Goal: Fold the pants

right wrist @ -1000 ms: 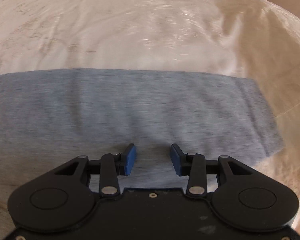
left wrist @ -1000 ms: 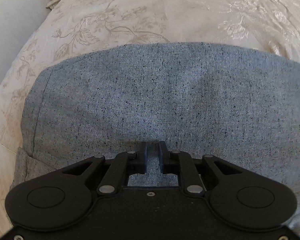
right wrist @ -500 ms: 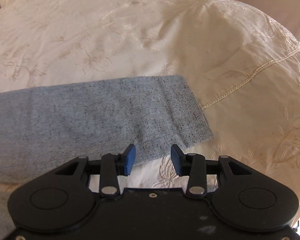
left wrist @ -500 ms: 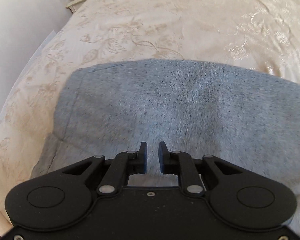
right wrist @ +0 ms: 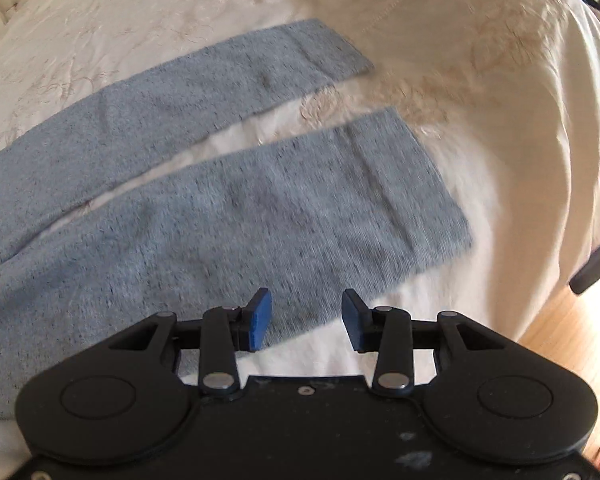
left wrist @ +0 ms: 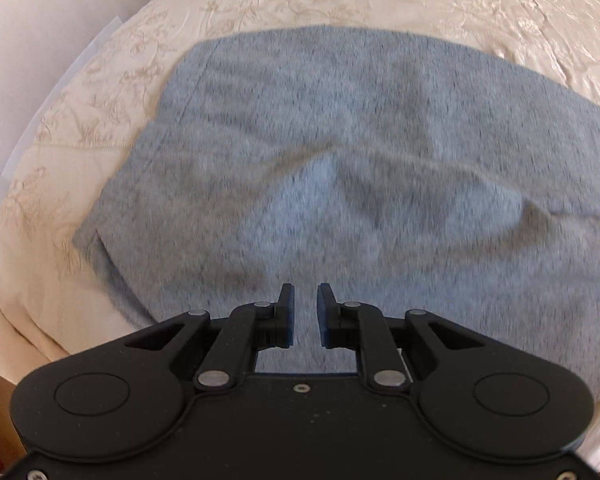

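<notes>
While the pants (left wrist: pixel 340 168) are spread flat on the bed (left wrist: pixel 500 20), nothing's got hold of them. They're grey speckled knit, and both views come out a bit smeared. From the left camera you get the wide upper part, filling most of the picture from about 9 o'clock round to 3, with a soft ridge of bunched cloth running across the middle and a small white bit at 3 o'clock that I can't make out. From the right camera you see the two legs (right wrist: pixel 260 208) lying side by side, a thin strip of bedspread showing between them, cuffs pointing toward 1 and 2 o'clock. Far leg's cuff ends up near 12, near leg's cuff sits around 3.

Left gripper (left wrist: pixel 304 316) hangs over the upper part, fingers (left wrist: pixel 286 312) drawn close with only a narrow slot left, nothing pinched in there, just cloth seen underneath. Right gripper (right wrist: pixel 306 322) is over the near leg's lower edge, fingers (right wrist: pixel 260 320) spread wide, blue pads facing each other, empty, cream cover showing in the gap.

Bedspread is cream with embroidered flowers. Pale wall (left wrist: pixel 40 40) at 10 o'clock in the left view. Wood floor (right wrist: pixel 572 340) at 4 o'clock past the bed edge in the right view, plus something dark (right wrist: pixel 596 268) at 3.
</notes>
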### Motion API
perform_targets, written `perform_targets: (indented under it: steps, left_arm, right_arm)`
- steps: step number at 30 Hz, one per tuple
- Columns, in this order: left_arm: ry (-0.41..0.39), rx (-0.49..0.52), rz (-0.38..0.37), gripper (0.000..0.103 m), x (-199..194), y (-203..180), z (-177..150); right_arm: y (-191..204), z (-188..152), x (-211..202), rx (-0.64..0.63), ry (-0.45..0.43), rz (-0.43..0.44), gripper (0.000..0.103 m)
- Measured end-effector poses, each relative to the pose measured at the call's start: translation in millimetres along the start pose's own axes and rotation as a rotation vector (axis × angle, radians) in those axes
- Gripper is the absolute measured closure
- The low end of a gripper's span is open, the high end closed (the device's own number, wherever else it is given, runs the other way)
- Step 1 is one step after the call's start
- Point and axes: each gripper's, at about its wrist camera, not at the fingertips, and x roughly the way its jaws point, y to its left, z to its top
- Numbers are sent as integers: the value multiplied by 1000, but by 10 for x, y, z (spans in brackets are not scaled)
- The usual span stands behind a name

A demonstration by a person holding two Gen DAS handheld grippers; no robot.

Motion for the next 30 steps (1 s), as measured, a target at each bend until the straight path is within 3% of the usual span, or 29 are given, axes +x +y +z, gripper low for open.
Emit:
perform_targets:
  steps: [6,13,16,18,22,25,30]
  left_arm:
    - [4,73,-34,80,-35,-104,-132]
    - [-38,143,-67,80,-121,-118,-177]
    - [-28,112,-87,80,-117,-22,-211]
    - [-18,77,-104,80,-105,64,-240]
    - [14,2,-128,80,-41,259,-302]
    - [21,-47,-134,68,-2,392,-316]
    - [33,-80,-161,67,73,535,-275]
  right_arm:
    - [-103,-85,133,147,19,6,62]
    - [-178,124,375,328,53,77,59]
    - [-184,137,367,355,47,92,66]
    - [-166,135,305,330,34,99,99]
    - [-148,106,156,275,12,102,99]
    - [-142,56,41,244,-3,88,100]
    - [-159,-33,-77,240,-9,60,100]
